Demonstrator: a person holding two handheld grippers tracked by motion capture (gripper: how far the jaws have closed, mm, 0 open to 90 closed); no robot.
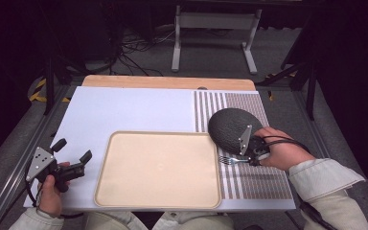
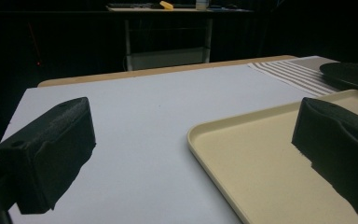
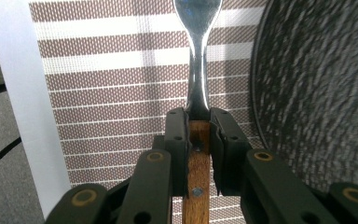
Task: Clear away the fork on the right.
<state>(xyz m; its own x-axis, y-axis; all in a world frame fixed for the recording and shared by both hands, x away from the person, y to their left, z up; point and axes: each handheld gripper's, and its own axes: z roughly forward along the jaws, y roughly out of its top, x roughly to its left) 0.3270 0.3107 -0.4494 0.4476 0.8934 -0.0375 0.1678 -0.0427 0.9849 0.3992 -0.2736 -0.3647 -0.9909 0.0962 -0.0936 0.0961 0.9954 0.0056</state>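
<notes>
1. the table (image 1: 124, 110) carries a white sheet across most of its top, with a bare wooden strip at the far edge.
2. a brown-and-white striped placemat (image 1: 258, 182) covers the right part of the sheet.
3. an empty beige tray (image 1: 158, 167) lies at the near middle, its right rim just beside the placemat's edge.
4. a dark speckled plate (image 1: 227, 127) rests on the far part of the placemat, just right of the tray's far corner.
5. the left gripper (image 1: 74, 158) rests in the person's hand left of the tray; its jaws stand wide apart with nothing between them (the tray rim runs between them in the left gripper view).
6. the right gripper (image 1: 247, 160) sits at the plate's near edge, over the placemat, jaws pinched on a fork.
7. the fork (image 3: 198, 84) has a wooden handle (image 3: 196, 177) clamped between the pads just behind the metal neck; its tines (image 1: 226, 160) point left toward the tray, and it seems just clear of the placemat.
8. risks, as i judge them: the pinch sits at the handle's front end, so the fork could pivot or droop in the pads; the plate rim lies just beside the gripper, so a sideways swing could knock it; kept low, the tines could catch the tray rim.
</notes>
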